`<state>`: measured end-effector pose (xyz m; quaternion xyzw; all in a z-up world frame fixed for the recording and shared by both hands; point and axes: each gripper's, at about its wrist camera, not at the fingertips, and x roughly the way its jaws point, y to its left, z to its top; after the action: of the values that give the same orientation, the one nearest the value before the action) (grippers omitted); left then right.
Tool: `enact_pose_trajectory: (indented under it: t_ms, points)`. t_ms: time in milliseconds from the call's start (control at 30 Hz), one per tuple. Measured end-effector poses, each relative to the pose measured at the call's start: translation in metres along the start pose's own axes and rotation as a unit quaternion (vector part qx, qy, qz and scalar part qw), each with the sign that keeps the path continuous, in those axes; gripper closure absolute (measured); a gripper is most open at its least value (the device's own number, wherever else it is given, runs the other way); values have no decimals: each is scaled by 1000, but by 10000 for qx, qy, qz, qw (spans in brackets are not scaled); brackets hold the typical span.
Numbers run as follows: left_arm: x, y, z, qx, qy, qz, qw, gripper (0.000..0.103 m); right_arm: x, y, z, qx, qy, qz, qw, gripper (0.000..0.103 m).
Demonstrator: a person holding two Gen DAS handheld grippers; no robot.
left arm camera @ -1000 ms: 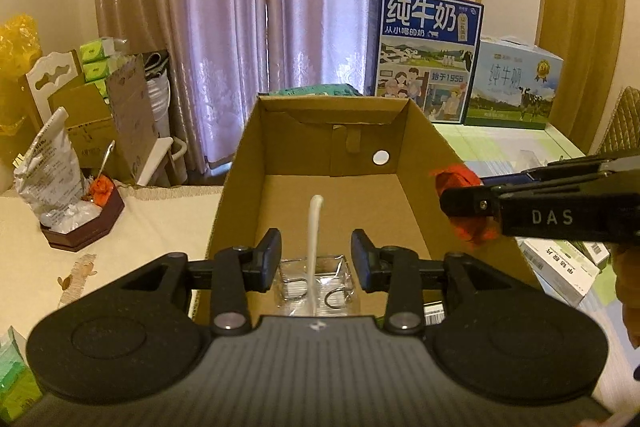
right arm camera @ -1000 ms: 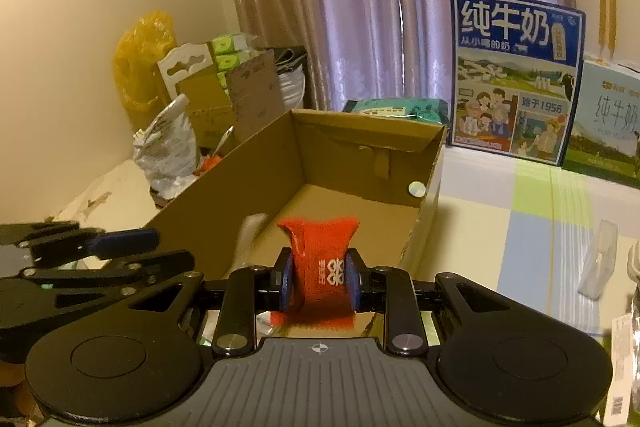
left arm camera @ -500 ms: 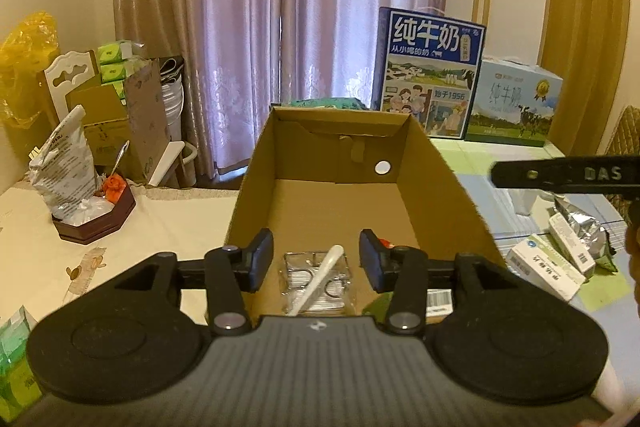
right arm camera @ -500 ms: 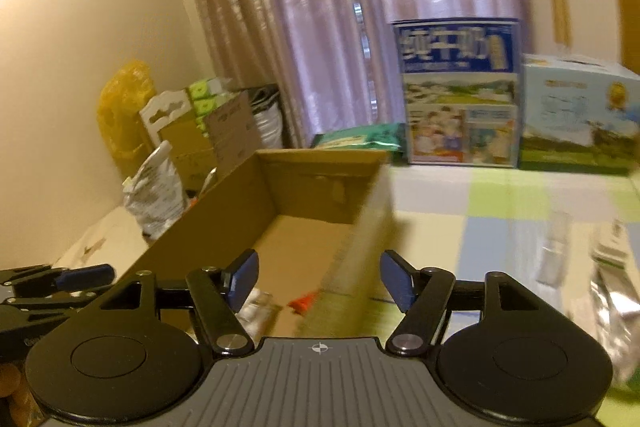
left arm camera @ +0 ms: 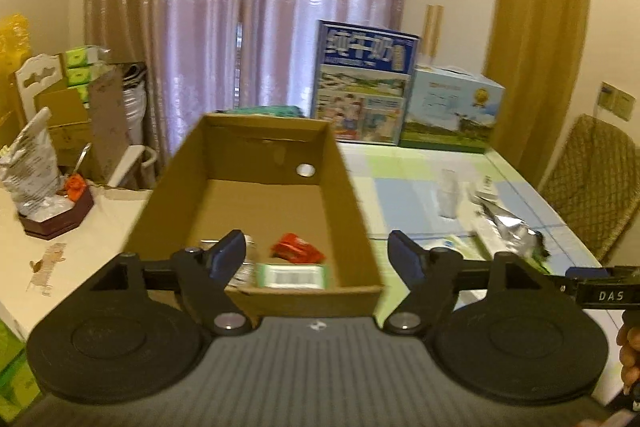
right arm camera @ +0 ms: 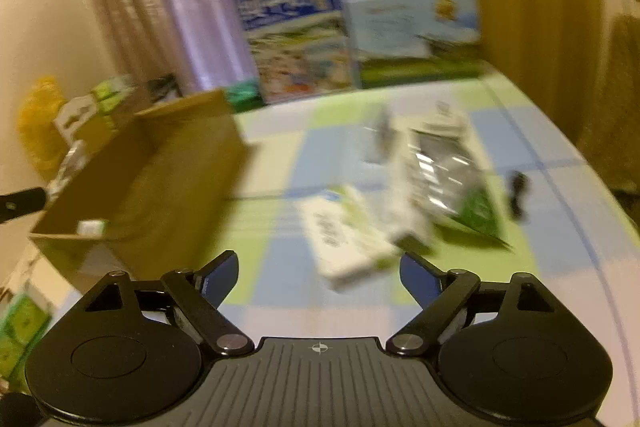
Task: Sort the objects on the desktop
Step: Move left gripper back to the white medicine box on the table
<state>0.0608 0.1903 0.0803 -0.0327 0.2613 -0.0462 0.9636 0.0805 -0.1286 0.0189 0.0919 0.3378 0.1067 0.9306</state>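
The left hand-held gripper [left arm camera: 316, 259] stands wide, its two matte black fingers with bluish pads spread apart and holding nothing, hovering at the near end of an open cardboard box [left arm camera: 344, 187]. The box is plain brown corrugated card, rectangular, with upright walls and a round silvery disc [left arm camera: 306, 169] on its far inner wall. At the near end of its floor lie a crinkled red packet [left arm camera: 296, 248], a flat white and green carton with a barcode [left arm camera: 294, 275] just nearer than it, and a clear glassy container [left arm camera: 248, 259] to the left, partly hidden behind the left finger.

The right hand-held gripper [right arm camera: 318, 275] is also wide and empty, above the bench [right arm camera: 280, 171], which is covered by a smooth cloth of pale green, blue and white squares. That view is blurred. Just beyond its fingers lies a white rectangular carton with green print [right arm camera: 346, 237]; farther right lies a shiny crumpled foil bag [right arm camera: 444, 171], and near it a small black object [right arm camera: 518, 187] too blurred to identify. The box sits at the left.

At the far edge of the bench stand a tall blue printed milk carton case [left arm camera: 366, 87] and a lower pale blue case [left arm camera: 450, 107], with glossy pleated curtains [left arm camera: 240, 7] behind.
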Motion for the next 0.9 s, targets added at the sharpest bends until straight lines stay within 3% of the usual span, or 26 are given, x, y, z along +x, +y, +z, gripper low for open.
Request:
enact_pose_trajectory:
  t_ms: [167, 433, 900]
  points:
    - [-7, -39, -2, 105, -82, -273, 9995, 14, -22, -41, -10, 278, -66, -330, 9990, 13]
    - [6, -106, -11, 468, 149, -759, 9959, 9, -42, -78, -17, 532, -168, -558, 9969, 9]
    - [70, -158, -47, 700, 955, -693, 9905, 7, -40, -121, -28, 778, -69, -722, 9943, 8]
